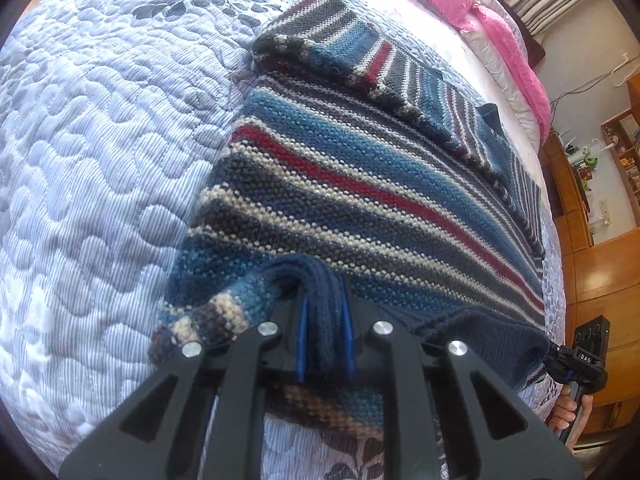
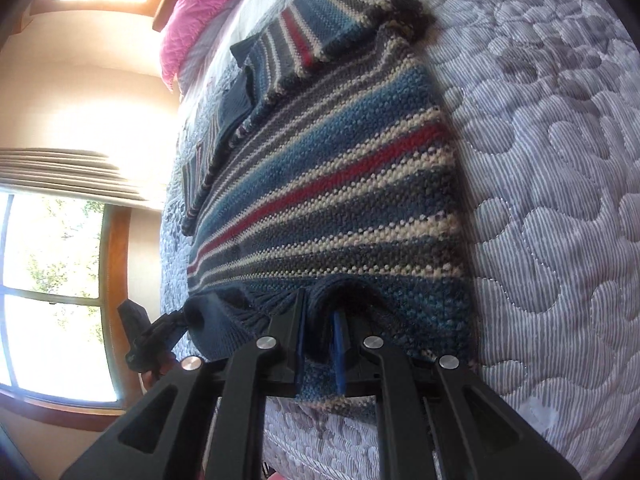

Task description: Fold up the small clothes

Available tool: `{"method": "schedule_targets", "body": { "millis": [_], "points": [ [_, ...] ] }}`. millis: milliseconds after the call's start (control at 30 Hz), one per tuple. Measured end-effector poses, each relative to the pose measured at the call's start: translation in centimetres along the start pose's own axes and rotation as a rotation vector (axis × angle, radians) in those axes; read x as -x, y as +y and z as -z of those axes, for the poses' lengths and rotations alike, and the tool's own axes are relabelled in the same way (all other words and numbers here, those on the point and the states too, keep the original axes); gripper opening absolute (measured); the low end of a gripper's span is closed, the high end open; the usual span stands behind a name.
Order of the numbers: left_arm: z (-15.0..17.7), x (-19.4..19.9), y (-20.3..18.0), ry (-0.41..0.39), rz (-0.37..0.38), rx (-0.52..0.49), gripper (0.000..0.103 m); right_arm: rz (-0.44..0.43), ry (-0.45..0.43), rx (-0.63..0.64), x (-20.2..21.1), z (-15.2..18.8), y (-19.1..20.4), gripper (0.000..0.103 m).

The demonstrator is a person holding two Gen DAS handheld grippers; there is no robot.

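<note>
1. Striped knit sweater [image 1: 340,184] is spread flat on a quilted bedspread [image 1: 100,160], with one sleeve [image 1: 340,52] folded across its far end.
2. Pink bedding [image 1: 480,12] is seen beyond it.
3. Navy hem [image 1: 320,280] is clamped by the left gripper [image 1: 325,312].
4. The same hem is pinched by the right gripper [image 2: 320,320] at the other corner.

The left gripper [image 1: 325,320] points toward 12 o'clock, and its two blue pads [image 1: 302,334] pinch a fold of the sweater [image 1: 340,196]. The right gripper [image 2: 320,344] also points toward 12 o'clock and pinches the sweater's hem. A hand [image 1: 570,410] holds the right gripper's handle at 4 o'clock in the left view.
</note>
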State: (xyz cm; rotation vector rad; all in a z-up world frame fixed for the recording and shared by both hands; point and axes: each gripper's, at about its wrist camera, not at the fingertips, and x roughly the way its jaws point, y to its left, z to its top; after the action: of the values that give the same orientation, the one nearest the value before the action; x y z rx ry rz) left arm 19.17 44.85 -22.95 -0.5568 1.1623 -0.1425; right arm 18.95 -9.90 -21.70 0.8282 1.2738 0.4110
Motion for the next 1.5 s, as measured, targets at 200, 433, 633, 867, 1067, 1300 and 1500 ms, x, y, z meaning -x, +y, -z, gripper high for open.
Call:
{"method": "schedule_targets", "body": {
  "millis": [200, 433, 633, 867, 1067, 1300, 1500],
  "points": [
    [-0.4, 1.6, 0.6, 0.014, 0.063, 0.037, 0.031, -0.002, -0.005, 0.035, 1.7, 0.2, 0.8, 0.033],
    [-1.0, 6.3, 0.7, -0.136, -0.026, -0.007, 0.064, 0.075, -0.062, 0.123, 5.3, 0.7, 2.2, 0.041],
    [-1.1, 5.5, -1.5, -0.12, -0.108, -0.211, 0.064, 0.181, -0.048, 0.289, 4.8, 1.3, 5.3, 0.041],
    [-1.3, 2.2, -4.1, -0.063, -0.129, -0.43, 0.064, 0.249, -0.014, 0.4, 3.0, 1.3, 7.1, 0.046],
    [-2.6, 0.1, -4.1, -0.005, -0.087, -0.514, 0.065, 0.259, 0.01, 0.421, 2.0, 0.6, 6.8, 0.047],
    [-1.8, -1.4, -5.3, 0.063, 0.0, -0.587, 0.066, 0.26, 0.033, 0.441, 0.6, -0.4, 6.8, 0.051],
    [-0.8, -2.5, -5.7, 0.081, -0.035, -0.648, 0.069, 0.275, 0.056, 0.49, -0.3, -0.4, 7.3, 0.051]
  ]
}}
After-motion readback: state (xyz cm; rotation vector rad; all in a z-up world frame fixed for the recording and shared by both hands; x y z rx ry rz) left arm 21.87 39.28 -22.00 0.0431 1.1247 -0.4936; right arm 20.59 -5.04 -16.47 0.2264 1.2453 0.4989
